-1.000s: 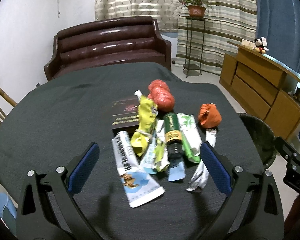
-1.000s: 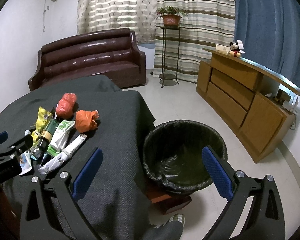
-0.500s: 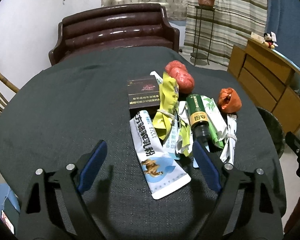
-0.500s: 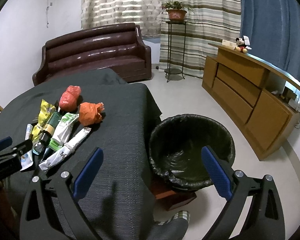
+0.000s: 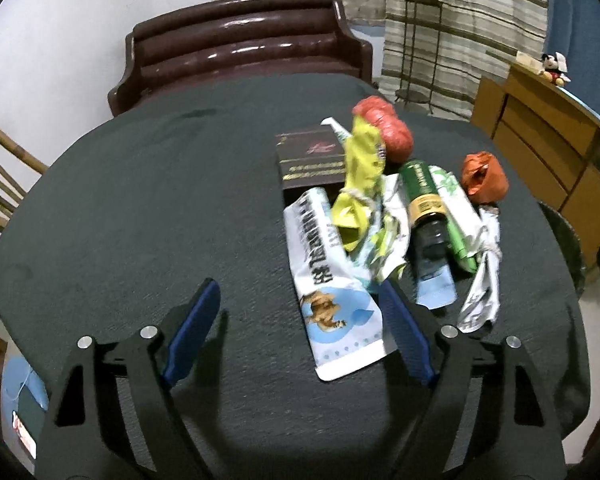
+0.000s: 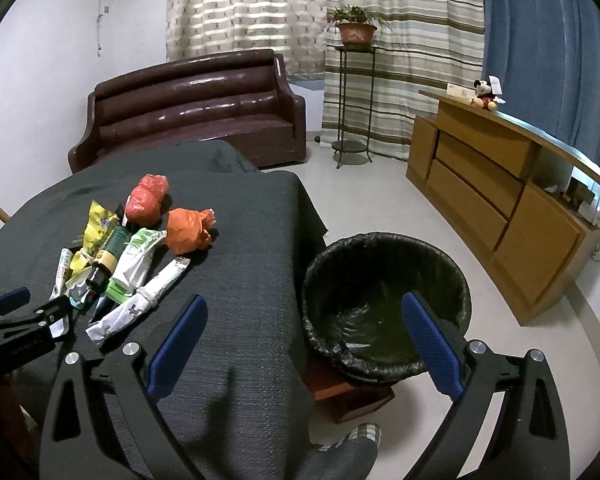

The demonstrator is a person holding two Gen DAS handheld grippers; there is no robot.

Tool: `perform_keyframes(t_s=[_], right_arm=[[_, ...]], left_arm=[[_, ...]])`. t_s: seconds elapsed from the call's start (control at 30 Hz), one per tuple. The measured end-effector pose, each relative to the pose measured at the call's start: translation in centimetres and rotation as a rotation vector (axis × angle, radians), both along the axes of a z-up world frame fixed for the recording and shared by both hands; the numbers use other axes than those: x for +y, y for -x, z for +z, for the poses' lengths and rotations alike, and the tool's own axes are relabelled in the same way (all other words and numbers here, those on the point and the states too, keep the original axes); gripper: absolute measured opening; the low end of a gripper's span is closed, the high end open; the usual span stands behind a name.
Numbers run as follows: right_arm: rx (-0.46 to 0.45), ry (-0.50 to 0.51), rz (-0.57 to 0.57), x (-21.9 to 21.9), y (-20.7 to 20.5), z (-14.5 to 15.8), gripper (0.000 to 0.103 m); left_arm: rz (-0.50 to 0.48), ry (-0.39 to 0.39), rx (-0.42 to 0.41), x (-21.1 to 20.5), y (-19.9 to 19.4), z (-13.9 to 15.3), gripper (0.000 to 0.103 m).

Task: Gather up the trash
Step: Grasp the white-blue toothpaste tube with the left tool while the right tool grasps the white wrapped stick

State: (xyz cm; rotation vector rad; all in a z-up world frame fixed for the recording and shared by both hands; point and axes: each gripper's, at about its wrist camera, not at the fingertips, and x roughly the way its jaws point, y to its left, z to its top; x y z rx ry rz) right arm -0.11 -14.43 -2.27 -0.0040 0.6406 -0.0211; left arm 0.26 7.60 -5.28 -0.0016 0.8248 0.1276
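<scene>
A pile of trash lies on the dark tablecloth [image 5: 140, 208]: a white-and-blue wrapper [image 5: 332, 288], a yellow wrapper [image 5: 360, 176], a black box [image 5: 312, 160], a green bottle [image 5: 424, 200], a red bag [image 5: 384, 128], an orange bag [image 5: 484, 178] and a silver wrapper [image 5: 484, 280]. My left gripper [image 5: 300, 316] hangs low over the near end of the white-and-blue wrapper. Its jaws are closing with the wrapper between them, the pads apart from it. My right gripper [image 6: 304, 320] stands open and empty above the table's edge, beside the black-lined bin [image 6: 380, 240].
A brown sofa [image 6: 188, 108] stands behind the table. A wooden cabinet [image 6: 500, 200] runs along the right wall, with a plant stand [image 6: 354, 92] by the curtains. A wooden chair [image 5: 0, 176] is at the table's left. My left gripper [image 6: 12, 320] shows at the right view's left edge.
My left gripper has moved forward and down toward the pile, and its jaws have narrowed around the white-and-blue wrapper. The right gripper has stayed in place.
</scene>
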Motion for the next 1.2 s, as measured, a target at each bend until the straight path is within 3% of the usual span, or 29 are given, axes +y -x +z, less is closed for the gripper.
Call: perform_keyframes(t_s=[0.23, 0.33, 0.4, 0.53, 1.0, 1.2], right_arm=[[0.009, -0.007, 0.005, 0.3, 0.1, 0.1, 0.093], [0.019, -0.012, 0.009, 0.3, 0.1, 0.1, 0.087], [0.032, -0.012, 0.007, 0.3, 0.0, 0.1, 0.071], [0.047, -0.022, 0.004, 0.2, -0.1, -0.2, 0.070], [0.050, -0.032, 0.050, 3.1, -1.3, 0.0, 0.069], [0.092, -0.051, 0.106, 6.0, -2.2, -0.3, 0.066]], left_arm=[[0.006, 0.000, -0.004, 0.7, 0.5, 0.1, 0.076], [-0.030, 0.022, 0.010, 0.5, 0.1, -0.1, 0.066], [-0.040, 0.013, 0.022, 0.3, -0.3, -0.5, 0.056], [-0.070, 0.061, 0.015, 0.7, -0.7, -0.5, 0.038], [-0.080, 0.024, -0.060, 2.8, 0.2, 1.0, 0.035], [-0.059, 0.019, -0.058, 5.0, -0.3, 1.3, 0.035]])
